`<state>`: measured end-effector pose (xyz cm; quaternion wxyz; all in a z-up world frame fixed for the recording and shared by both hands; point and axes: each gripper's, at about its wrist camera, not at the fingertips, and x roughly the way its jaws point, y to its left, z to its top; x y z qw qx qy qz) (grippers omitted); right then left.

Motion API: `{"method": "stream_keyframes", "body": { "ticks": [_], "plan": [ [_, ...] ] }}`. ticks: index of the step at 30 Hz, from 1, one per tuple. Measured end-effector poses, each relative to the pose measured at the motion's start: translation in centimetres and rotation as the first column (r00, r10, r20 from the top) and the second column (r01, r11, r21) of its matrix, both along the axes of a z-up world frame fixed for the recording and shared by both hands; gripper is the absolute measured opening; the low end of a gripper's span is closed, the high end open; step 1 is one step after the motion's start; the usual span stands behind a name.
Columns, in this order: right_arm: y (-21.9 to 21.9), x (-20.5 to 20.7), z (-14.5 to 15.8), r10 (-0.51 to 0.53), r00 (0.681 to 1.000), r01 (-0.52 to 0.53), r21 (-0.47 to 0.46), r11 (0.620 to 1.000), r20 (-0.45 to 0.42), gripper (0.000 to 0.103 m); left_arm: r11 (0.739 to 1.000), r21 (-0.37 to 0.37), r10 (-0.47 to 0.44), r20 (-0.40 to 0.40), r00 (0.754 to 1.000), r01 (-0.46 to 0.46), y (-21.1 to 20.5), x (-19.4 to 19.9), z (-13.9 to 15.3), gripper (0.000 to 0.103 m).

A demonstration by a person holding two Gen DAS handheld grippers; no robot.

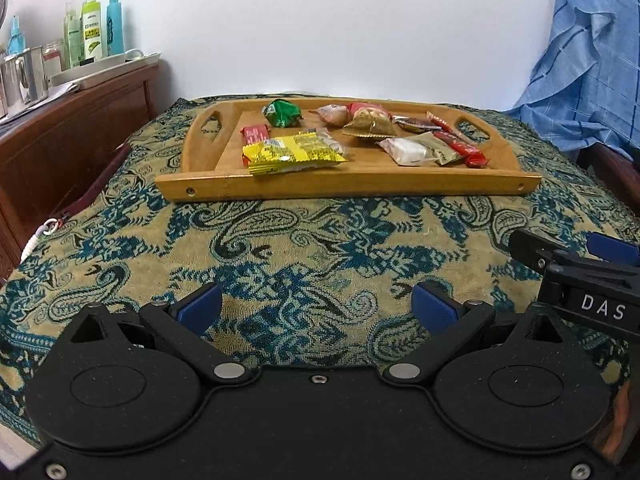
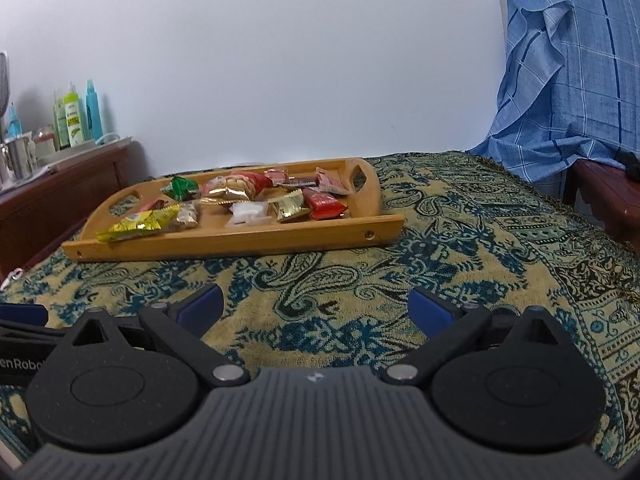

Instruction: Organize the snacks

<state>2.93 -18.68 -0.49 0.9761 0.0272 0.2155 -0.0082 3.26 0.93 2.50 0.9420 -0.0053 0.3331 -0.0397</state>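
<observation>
A wooden tray (image 1: 360,184) (image 2: 240,242) lies on the patterned cloth ahead of both grippers, holding several wrapped snacks. Among them are a yellow packet (image 1: 292,154) (image 2: 138,224), a green wrapped sweet (image 1: 282,112) (image 2: 180,187), a white packet (image 1: 408,151) (image 2: 248,214) and a red bar (image 1: 460,146) (image 2: 326,205). My left gripper (image 1: 318,308) stands open over the cloth, well short of the tray, with nothing between its fingers. My right gripper (image 2: 316,306) is also open and empty, nearer the tray's right end. The right gripper (image 1: 572,256) shows at the right edge of the left wrist view.
A paisley cloth (image 1: 280,248) covers the surface. A wooden cabinet (image 1: 80,128) at left carries bottles (image 1: 94,28) and a metal mug (image 1: 24,80). Blue checked fabric (image 2: 568,72) hangs at the right over a dark wooden piece (image 2: 608,196). A white wall stands behind.
</observation>
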Motion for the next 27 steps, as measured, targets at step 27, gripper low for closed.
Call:
{"method": "stream_keyframes", "body": {
  "ticks": [27],
  "plan": [
    [1.2, 1.5, -2.9, -0.023, 0.998, 0.018, -0.092, 0.996, -0.053, 0.103, 0.999, 0.018, 0.047, 0.013, 0.999, -0.047, 0.3, 0.8, -1.9, 0.103]
  ]
}}
